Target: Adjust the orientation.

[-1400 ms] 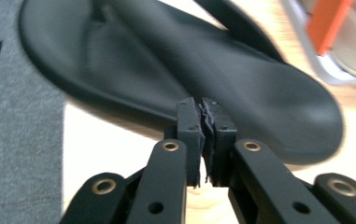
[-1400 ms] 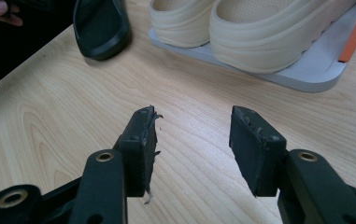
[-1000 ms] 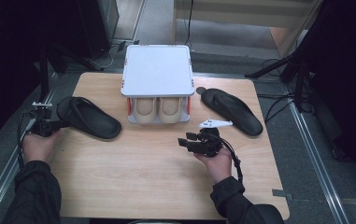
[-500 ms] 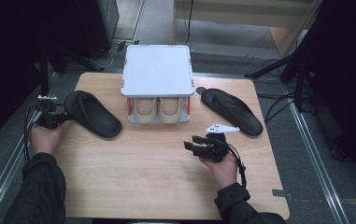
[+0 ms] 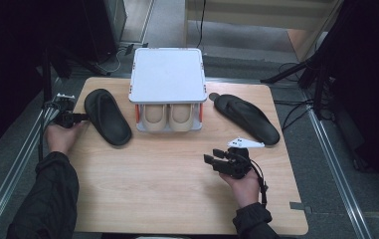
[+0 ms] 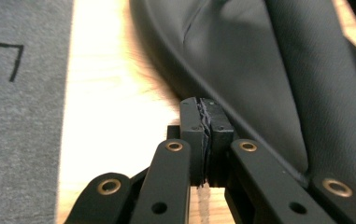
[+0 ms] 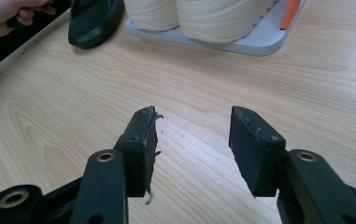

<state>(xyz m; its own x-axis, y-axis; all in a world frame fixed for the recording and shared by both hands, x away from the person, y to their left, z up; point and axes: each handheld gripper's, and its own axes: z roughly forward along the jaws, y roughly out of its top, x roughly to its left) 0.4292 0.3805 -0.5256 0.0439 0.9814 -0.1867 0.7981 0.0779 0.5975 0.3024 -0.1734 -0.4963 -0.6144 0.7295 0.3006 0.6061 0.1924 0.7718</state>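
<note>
A black sandal [image 5: 108,115] [image 6: 269,70] lies on the left of the wooden table [image 5: 152,189], slanting toward a white shoe rack [image 5: 167,74]. My left gripper [image 5: 80,118] [image 6: 206,116] is shut with nothing in it, and its tips rest against that sandal's outer rim near the table's left edge. A second black sandal [image 5: 246,118] lies right of the rack. Two beige shoes [image 5: 169,117] [image 7: 213,18] stand under the rack. My right gripper [image 5: 212,156] [image 7: 192,140] is open over bare wood in front of the rack, holding nothing.
The rack sits at the table's far middle, with its grey base [image 7: 259,44] toward me. Grey floor and metal rails run along both table sides. Dark stands and cables crowd the far corners. A piece of tape [image 5: 299,205] marks the near right corner.
My left gripper has moved right toward the rack, and the left sandal has shifted and swung with it. My right gripper has drifted slightly toward the near right.
</note>
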